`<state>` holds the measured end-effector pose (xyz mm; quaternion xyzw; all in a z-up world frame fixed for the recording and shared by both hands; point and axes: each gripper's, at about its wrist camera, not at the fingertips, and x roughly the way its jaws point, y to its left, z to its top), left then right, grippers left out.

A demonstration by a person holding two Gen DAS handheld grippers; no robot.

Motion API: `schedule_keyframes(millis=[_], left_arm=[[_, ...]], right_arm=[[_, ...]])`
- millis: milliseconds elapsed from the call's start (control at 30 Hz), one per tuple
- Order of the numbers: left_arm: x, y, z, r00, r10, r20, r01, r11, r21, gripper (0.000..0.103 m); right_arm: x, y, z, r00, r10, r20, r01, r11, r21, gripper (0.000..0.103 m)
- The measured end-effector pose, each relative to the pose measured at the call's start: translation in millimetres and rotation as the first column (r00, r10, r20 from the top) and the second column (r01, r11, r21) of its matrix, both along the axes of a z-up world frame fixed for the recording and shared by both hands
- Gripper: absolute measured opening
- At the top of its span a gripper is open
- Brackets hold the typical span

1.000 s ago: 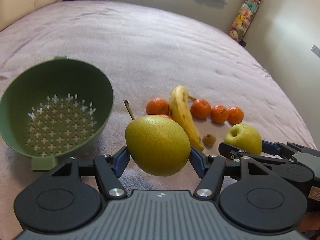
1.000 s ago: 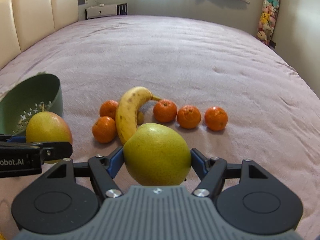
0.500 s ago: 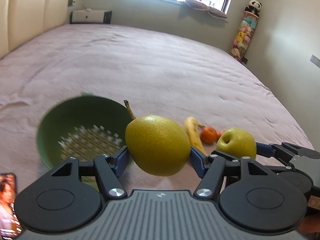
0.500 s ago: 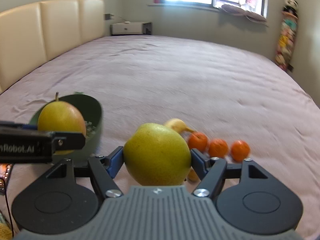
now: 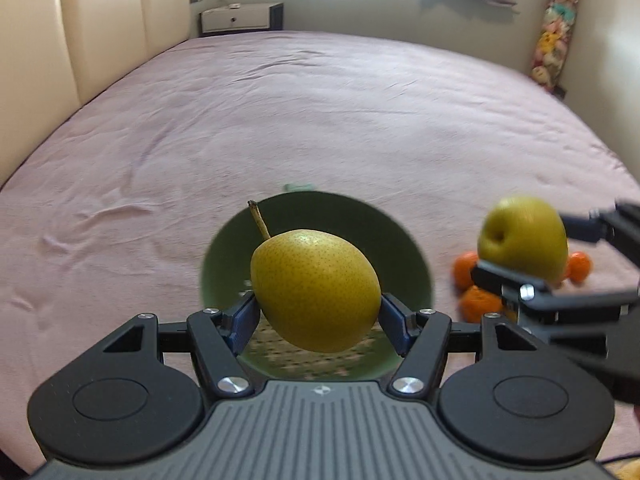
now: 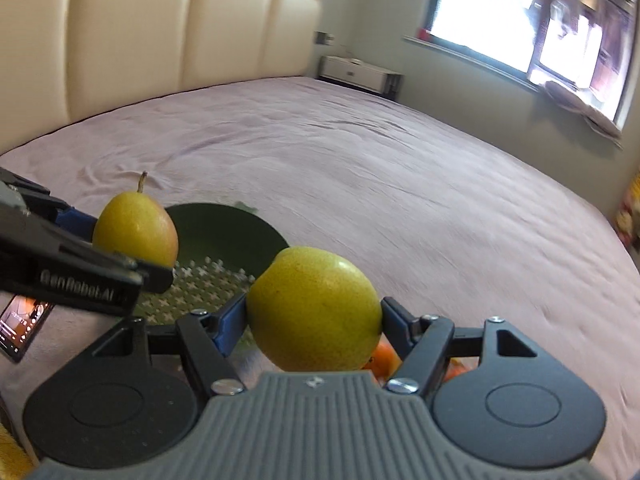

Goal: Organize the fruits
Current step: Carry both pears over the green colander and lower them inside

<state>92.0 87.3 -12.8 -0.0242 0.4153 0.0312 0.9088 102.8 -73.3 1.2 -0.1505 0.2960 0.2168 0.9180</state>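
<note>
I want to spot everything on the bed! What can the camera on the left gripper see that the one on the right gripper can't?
Only the left wrist view shows the plush toys stacked in the far corner, and the stemless pear's dimpled end.

Only the right wrist view shows a phone lying on the bedspread, its screen lit.

Both show the green colander on the pink bedspread, the left gripper shut on the stemmed pear, the right gripper shut on the stemless pear, some mandarins, the headboard, the nightstand and the window.

A home bedroom: wide bed (image 5: 320, 120), padded headboard (image 6: 160, 40) (plush toys (image 5: 554, 36), probably).
</note>
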Motion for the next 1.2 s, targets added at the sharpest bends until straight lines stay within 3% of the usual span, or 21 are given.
schedule_keyframes(millis=[200,433,667,833,967,1200], left_arm=[[7,14,-12,0.999,0.023,-0.039,-0.023,1.0,0.01,0.074],[18,18,-26,0.995,0.03,-0.099,-0.025,0.999,0.046,0.074],[28,18,-42,0.985,0.026,-0.172,-0.016,0.998,0.062,0.074],[31,13,-49,0.98,-0.006,-0.2,0.02,0.997,0.069,0.068],[32,2,-54,0.977,-0.029,-0.213,0.056,0.991,0.123,0.068],[35,1,-55,0.977,-0.039,-0.212,0.071,0.987,0.146,0.068]], right_arm=[[48,15,4,0.991,0.107,-0.085,-0.1,0.992,0.083,0.068],[88,42,-14,0.94,0.308,-0.147,-0.307,0.951,0.029,0.068],[103,67,-35,0.859,0.475,-0.189,-0.499,0.86,-0.106,0.068],[110,82,-52,0.811,0.535,-0.237,-0.576,0.801,-0.161,0.068],[110,88,-62,0.772,0.576,-0.268,-0.63,0.748,-0.209,0.068],[123,96,-77,0.74,0.589,-0.326,-0.667,0.705,-0.24,0.069]])
